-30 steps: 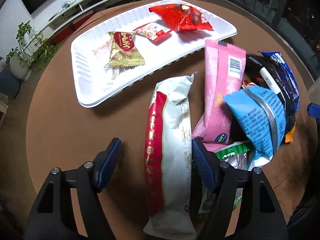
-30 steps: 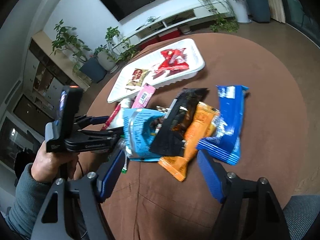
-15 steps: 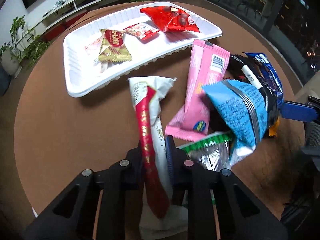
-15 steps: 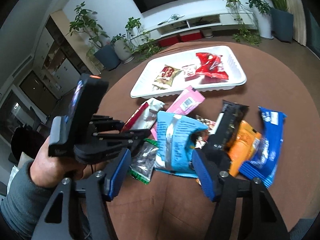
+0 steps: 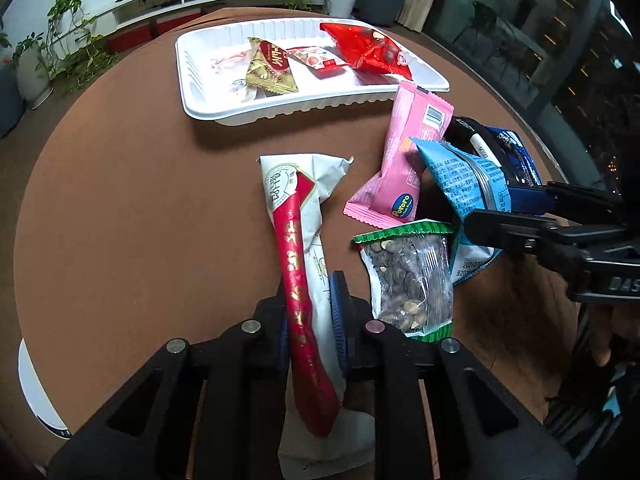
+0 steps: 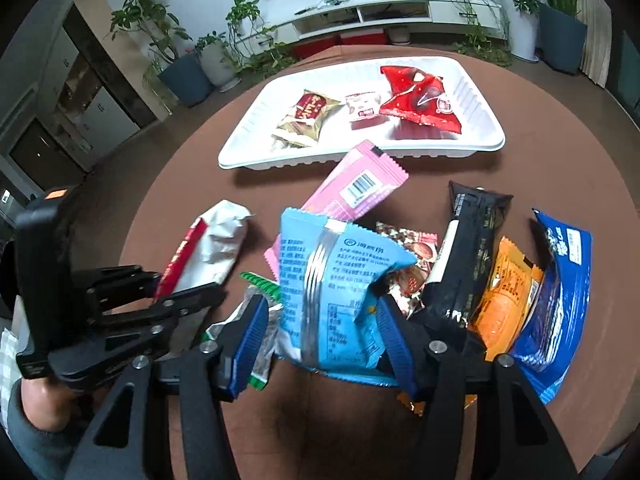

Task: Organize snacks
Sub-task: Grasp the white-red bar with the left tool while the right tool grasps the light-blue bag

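So the long white snack packet with the red stripe is clamped in the left gripper, jaws pinched tight on its near half while the crumpled far end sticks out over the brown round table. Over on the right, the light blue packet sits between the blue pads of the right gripper, and those jaws are closing in on it; whether the pads are actually pressing it yet, I can't tell. Just left of that blue one is a clear bag of nuts with green edges, lying right beside the striped packet. A pink packet lies partly under the blue one, its far end pointing toward the white tray. The tray sits at the far side of the table and has a gold-and-red wrapper, a small red-and-white sachet and a red bag in it. From the right wrist view, the pile carries on to the right: a black packet, an orange one tucked beside it, and a dark blue pack at the edge. A small brown-and-red nut wrapper peeks out between the blue and black ones. A hand in a grey sleeve holds the left gripper at the near left.
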Available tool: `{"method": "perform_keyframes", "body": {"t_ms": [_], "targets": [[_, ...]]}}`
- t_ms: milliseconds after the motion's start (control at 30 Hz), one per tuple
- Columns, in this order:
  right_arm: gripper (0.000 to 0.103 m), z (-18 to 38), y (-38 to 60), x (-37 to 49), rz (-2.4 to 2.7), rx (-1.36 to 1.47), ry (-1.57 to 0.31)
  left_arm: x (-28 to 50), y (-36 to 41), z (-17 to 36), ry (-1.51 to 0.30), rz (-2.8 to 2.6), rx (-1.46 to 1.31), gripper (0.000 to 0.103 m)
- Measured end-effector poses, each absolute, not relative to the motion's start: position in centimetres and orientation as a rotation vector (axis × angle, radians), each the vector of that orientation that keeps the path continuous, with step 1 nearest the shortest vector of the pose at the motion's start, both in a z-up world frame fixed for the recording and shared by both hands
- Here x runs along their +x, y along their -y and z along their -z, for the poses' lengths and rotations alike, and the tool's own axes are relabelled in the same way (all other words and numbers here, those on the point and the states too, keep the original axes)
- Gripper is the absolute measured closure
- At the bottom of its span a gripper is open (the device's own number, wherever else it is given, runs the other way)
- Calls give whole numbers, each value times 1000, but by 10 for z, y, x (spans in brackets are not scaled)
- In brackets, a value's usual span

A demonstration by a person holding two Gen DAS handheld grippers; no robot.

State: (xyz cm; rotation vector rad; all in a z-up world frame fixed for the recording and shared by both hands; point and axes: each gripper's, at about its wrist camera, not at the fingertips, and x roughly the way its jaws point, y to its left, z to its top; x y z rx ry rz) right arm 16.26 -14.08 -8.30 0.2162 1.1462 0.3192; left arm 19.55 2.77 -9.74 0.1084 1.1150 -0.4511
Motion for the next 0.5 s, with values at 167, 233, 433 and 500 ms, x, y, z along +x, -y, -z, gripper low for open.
{"method": "perform_keyframes", "body": {"t_ms": [167,233,433,500], "targets": [[49,93,142,169,-326,239,-1176,194,-30,97,-1113,453,97,87],[53,95,143,169,-329,239,-1179,194,-29,97,-1112,453,92,88],[62,96,150,168,-344,275,-1173,193,-29,97,-1114,459,71,88],[64,97,154,167,-348,299,-1171,193,-29,97,-1115,462,59,88]]}}
